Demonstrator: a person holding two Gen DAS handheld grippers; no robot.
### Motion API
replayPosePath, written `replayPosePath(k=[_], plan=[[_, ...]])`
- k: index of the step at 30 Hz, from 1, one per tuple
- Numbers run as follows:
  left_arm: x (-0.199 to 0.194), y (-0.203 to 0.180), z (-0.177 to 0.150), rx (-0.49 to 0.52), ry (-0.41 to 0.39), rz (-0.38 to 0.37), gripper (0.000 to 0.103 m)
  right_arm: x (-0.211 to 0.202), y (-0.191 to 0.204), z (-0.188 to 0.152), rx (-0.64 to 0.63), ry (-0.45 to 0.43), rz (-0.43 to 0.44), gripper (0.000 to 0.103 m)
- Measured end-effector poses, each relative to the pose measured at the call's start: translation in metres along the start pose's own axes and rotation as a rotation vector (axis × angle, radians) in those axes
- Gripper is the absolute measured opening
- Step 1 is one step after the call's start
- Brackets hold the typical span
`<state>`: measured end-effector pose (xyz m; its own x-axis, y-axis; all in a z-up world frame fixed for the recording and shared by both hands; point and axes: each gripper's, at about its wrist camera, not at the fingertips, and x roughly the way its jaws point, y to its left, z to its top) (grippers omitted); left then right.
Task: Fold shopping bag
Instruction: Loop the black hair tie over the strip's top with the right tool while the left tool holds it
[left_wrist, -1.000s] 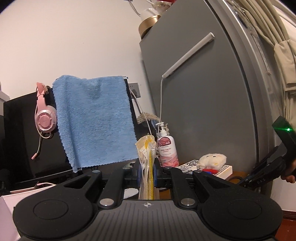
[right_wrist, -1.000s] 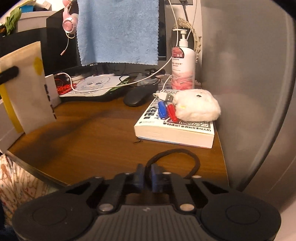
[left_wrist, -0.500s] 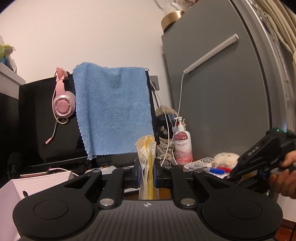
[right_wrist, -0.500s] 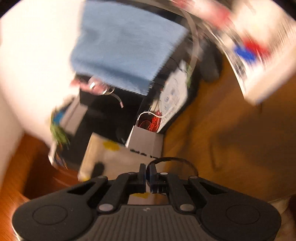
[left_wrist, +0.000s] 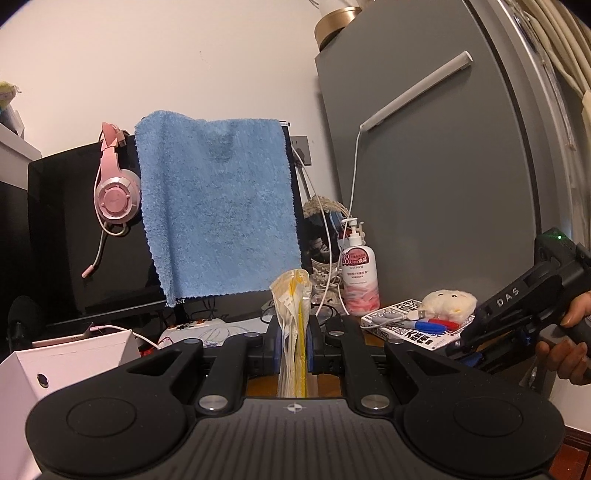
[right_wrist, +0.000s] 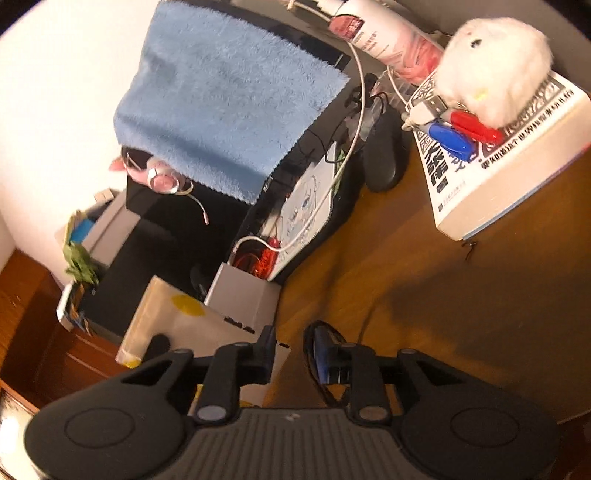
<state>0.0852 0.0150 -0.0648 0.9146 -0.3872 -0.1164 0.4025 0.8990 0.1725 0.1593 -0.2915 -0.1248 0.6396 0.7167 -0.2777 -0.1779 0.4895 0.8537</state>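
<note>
Fingers of the left hand-held gripper (left_wrist: 293, 345) are clamped on the folded shopping bag (left_wrist: 291, 325), a cream and yellow bundle that stands upright, edge-on, at lower centre of the left wrist frame. Behind it a blue towel (left_wrist: 218, 206) hangs over a black monitor (left_wrist: 66, 229), with a pink headset (left_wrist: 116, 192) hooked on the monitor's upper left. A white box (left_wrist: 70, 363) sits at lower left. Right of centre a pump bottle (left_wrist: 358, 269) stands by a grey cabinet (left_wrist: 436, 177), and a book (left_wrist: 413, 325) carries a white plush toy (left_wrist: 448, 301) plus a red pen and a blue pen.

At the right edge of that frame a hand (left_wrist: 565, 350) grips the right hand-held gripper (left_wrist: 469, 341). In the right wrist frame, which is tilted, the right hand-held gripper's (right_wrist: 293, 350) jaws are opening; a black cord loop (right_wrist: 314, 365) lies around the right finger, and no pad presses on it. Bare brown counter (right_wrist: 443, 314) shows beyond. The shopping bag (right_wrist: 173, 325) appears again at lower left of this frame as a flat cream panel with a yellow spot, just beside the white box (right_wrist: 243, 295). The book (right_wrist: 498, 158) and plush toy (right_wrist: 495, 66) fill the upper right, and the blue towel (right_wrist: 221, 99) the upper left.
</note>
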Motion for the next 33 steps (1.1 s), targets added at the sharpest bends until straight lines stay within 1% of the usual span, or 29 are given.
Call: replayPosePath(k=[1, 2, 5, 8, 10, 13, 17, 19, 24, 26, 29, 33], plan=[[0.000, -0.001, 0.000, 0.004, 0.002, 0.001, 0.012, 0.000, 0.002, 0.000, -0.023, 0.001, -0.016, 0.012], [0.000, -0.001, 0.000, 0.009, 0.005, 0.001, 0.012, 0.001, 0.004, 0.000, -0.047, 0.002, -0.033, 0.006], [0.001, -0.004, -0.003, 0.025, 0.008, 0.004, 0.012, -0.001, 0.009, -0.002, -0.114, -0.002, -0.068, 0.004], [0.003, -0.006, -0.006, 0.036, 0.017, 0.001, 0.011, -0.004, 0.021, -0.005, -0.176, -0.005, -0.057, 0.004], [0.004, -0.008, -0.008, 0.046, 0.023, -0.003, 0.011, -0.010, 0.040, -0.004, -0.223, -0.014, -0.013, 0.004], [0.005, -0.012, -0.010, 0.061, 0.027, -0.012, 0.011, -0.023, 0.078, -0.001, -0.321, -0.018, 0.066, 0.004], [0.007, -0.017, -0.011, 0.075, 0.030, -0.018, 0.011, -0.029, 0.121, 0.011, -0.383, 0.020, 0.173, 0.004], [0.008, -0.018, -0.012, 0.081, 0.029, -0.021, 0.011, -0.026, 0.135, 0.016, -0.384, 0.047, 0.218, 0.004], [0.009, -0.019, -0.012, 0.088, 0.028, -0.027, 0.011, -0.009, 0.159, 0.021, -0.390, 0.130, 0.288, 0.004], [0.009, -0.018, -0.012, 0.087, 0.027, -0.027, 0.011, 0.002, 0.163, 0.020, -0.395, 0.176, 0.293, 0.004], [0.008, -0.017, -0.012, 0.086, 0.026, -0.027, 0.011, 0.013, 0.167, 0.016, -0.433, 0.205, 0.246, 0.004], [0.006, -0.017, -0.014, 0.089, 0.019, -0.029, 0.011, 0.023, 0.174, 0.011, -0.575, 0.167, 0.107, 0.004]])
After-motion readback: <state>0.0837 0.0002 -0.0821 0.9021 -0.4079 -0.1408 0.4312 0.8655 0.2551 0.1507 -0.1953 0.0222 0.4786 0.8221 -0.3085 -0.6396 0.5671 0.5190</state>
